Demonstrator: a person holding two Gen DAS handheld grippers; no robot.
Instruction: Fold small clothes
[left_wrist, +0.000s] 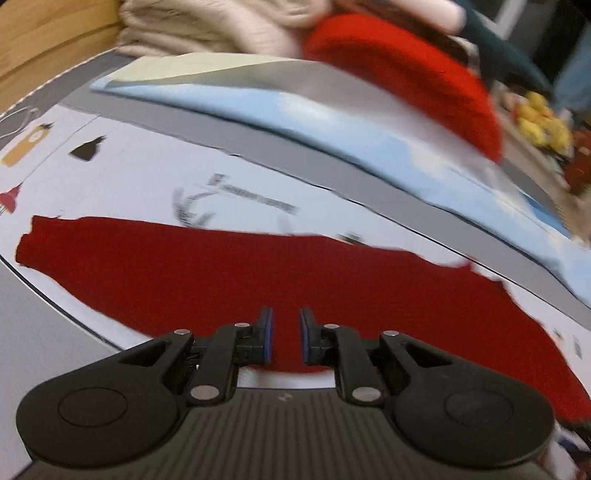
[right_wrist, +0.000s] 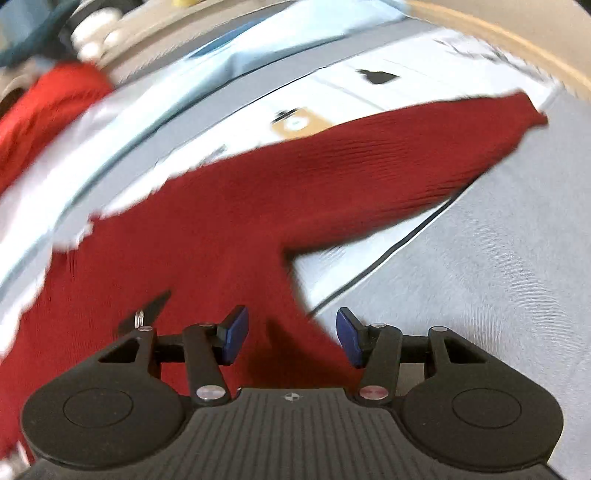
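Observation:
A dark red knit garment (left_wrist: 258, 273) lies spread flat on a white printed folding board (left_wrist: 147, 177). My left gripper (left_wrist: 286, 334) hovers low over its near edge, jaws a small gap apart, nothing between them. In the right wrist view the same red garment (right_wrist: 258, 199) stretches a sleeve toward the upper right. My right gripper (right_wrist: 291, 334) is wide open above the garment's lower part, empty. Both views are motion-blurred.
A folded light blue cloth (left_wrist: 314, 110) lies behind the board, with a bright red garment (left_wrist: 406, 74) and a beige pile (left_wrist: 203, 26) further back. Yellow items (left_wrist: 543, 125) sit at the far right. A grey surface (right_wrist: 498, 277) lies right of the board.

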